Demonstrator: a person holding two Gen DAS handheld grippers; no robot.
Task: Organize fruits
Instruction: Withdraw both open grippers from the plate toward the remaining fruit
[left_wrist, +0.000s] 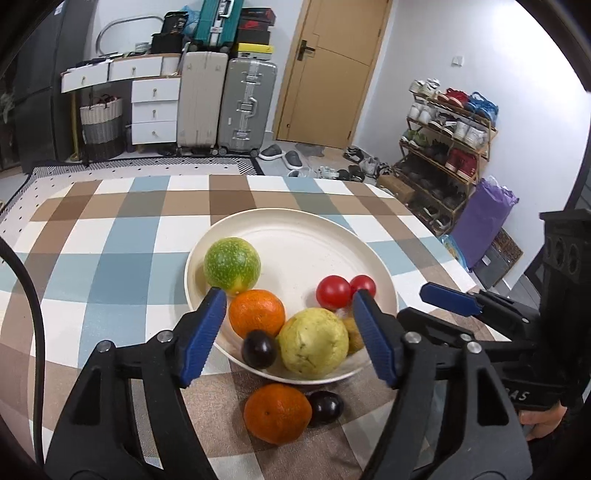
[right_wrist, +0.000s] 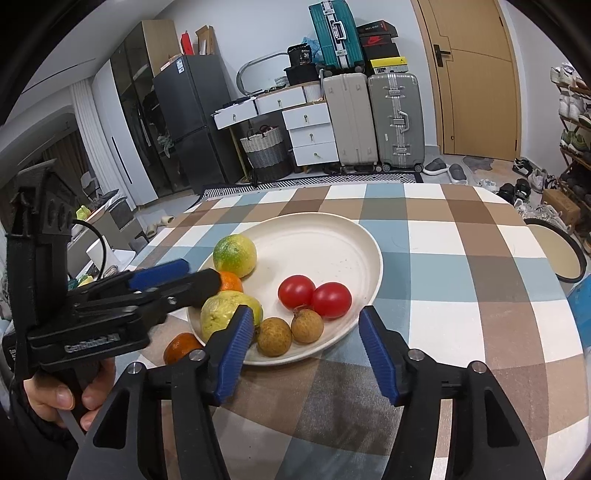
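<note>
While both grippers gape empty, plate (left_wrist: 295, 236) of mixed fruit, orange (left_wrist: 276, 412) outside.

Lived-in home, entry corner of a small flat. Wooden door (left_wrist: 328, 74) at the back wall serves as landmark: left of it, two upright suitcases (left_wrist: 227, 99) with a teal case and shoe boxes (left_wrist: 255, 26) stacked above; further left, white drawers (left_wrist: 153, 110) and a woven basket (left_wrist: 101, 125). Right of the door, an open shoe rack (left_wrist: 448, 147) crowded with sneakers; below the door, slippers (left_wrist: 280, 155) and loose shoes on the floor. Far left of the door, a dark fridge (right_wrist: 184, 125). In front of the door, a desk under a checked cloth (left_wrist: 110, 236) bearing a cream plate (left_wrist: 295, 236) of fruit.
</note>
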